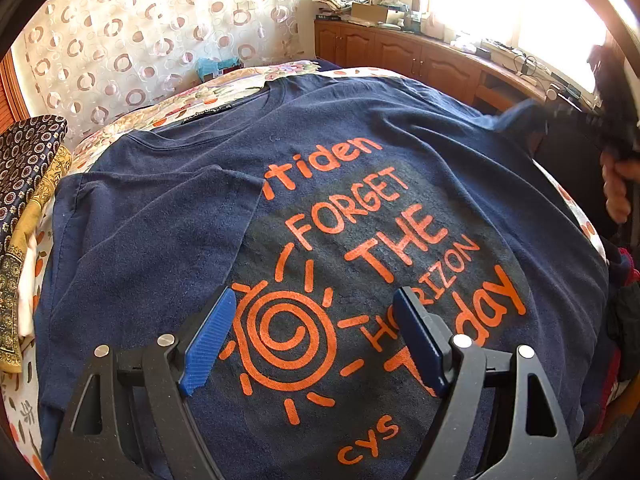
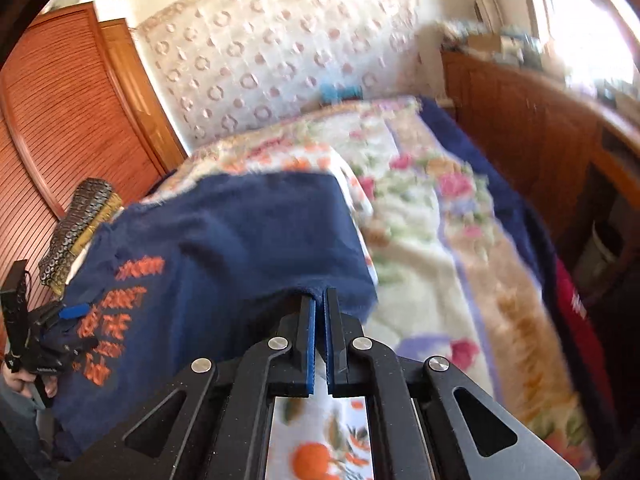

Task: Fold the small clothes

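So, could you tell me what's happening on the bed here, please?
A person holding a gripper in each hand is folding a navy T-shirt with orange print, spread on a floral bedspread. One sleeve is already folded in over the chest. The right gripper is shut on the edge of the other sleeve and holds it raised off the bed. The left gripper hovers open over the sun print, holding nothing.
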`<state>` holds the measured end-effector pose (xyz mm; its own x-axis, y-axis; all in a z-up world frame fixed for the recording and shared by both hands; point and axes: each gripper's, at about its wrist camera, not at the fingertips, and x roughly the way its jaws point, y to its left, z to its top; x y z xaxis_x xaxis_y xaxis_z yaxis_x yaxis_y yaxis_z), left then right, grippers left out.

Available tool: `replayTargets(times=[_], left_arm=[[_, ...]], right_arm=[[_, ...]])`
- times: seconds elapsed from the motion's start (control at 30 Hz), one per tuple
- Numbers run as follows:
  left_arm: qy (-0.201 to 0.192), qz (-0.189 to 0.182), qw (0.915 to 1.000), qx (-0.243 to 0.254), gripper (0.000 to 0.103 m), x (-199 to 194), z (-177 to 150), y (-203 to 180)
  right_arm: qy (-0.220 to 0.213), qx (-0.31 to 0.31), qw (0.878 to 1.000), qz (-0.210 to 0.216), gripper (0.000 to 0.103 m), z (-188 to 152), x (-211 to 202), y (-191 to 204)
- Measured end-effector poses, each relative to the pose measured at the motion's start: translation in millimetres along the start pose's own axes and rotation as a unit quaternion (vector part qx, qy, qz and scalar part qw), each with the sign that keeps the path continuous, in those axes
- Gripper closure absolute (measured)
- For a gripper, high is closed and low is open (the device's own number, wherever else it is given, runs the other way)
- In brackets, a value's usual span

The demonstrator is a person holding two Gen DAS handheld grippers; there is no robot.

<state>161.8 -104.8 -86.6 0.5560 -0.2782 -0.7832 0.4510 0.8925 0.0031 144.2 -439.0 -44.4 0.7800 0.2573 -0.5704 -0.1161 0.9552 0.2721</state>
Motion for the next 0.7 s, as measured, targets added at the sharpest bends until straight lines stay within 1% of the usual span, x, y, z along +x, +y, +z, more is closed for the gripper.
replayTargets(times=[0.07,0.13,0.2,0.27,0.33,0.37,0.47,0.53,0.57,0.6,0.7], left_arm=[[0.000,0.000,1.0000,0.000,0.022,-0.2,0.0,-0.3],[0.000,0.000,1.0000,0.000,0.022,-0.1,0.2,-0.9],[0.000,0.002,1.0000,0.000,0.022,0.3,0.6,-0.9],[-0.003,0.003,1.0000,-0.005,0.022,-2.9,-1.1,-0.5],[-0.012,0.004,0.9999,-0.011,0.022,-10.4,-2.9,0.6],[-0.021,0.001,0.9997,-0.013,0.022,-17.7,-4.5,0.7],[-0.043,-0.007,0.9990,-0.014,0.022,-38.6,-5.0,-1.9],[-0.056,-0.015,0.9982,-0.013,0.022,-52.7,-3.7,-4.5],[-0.063,-0.020,0.9977,-0.012,0.022,-59.4,-2.6,-6.6],[-0.069,-0.024,0.9973,-0.011,0.022,-65.0,-1.6,-8.9],[-0.086,-0.035,0.9956,-0.006,0.022,-80.0,3.3,-18.7]], right_arm=[[-0.018,-0.027,0.999,0.006,0.100,5.4,-9.2,23.3],[-0.030,-0.061,0.997,0.026,0.100,8.7,-16.5,51.0],[-0.033,-0.098,0.993,0.051,0.100,5.2,-20.9,80.8],[-0.019,-0.124,0.990,0.071,0.100,-4.6,-18.7,101.2],[0.008,-0.136,0.988,0.075,0.100,-17.8,-10.6,110.4],[0.025,-0.140,0.987,0.070,0.099,-25.5,-5.3,112.0],[0.055,-0.139,0.987,0.055,0.087,-46.8,0.4,102.4],[0.054,-0.124,0.989,0.052,0.074,-52.5,-5.5,89.4],[0.049,-0.114,0.991,0.046,0.070,-55.4,-12.1,79.9],[0.045,-0.108,0.992,0.040,0.064,-55.8,-17.2,73.7],[0.025,-0.088,0.995,0.027,0.058,-54.9,-37.7,53.5]])
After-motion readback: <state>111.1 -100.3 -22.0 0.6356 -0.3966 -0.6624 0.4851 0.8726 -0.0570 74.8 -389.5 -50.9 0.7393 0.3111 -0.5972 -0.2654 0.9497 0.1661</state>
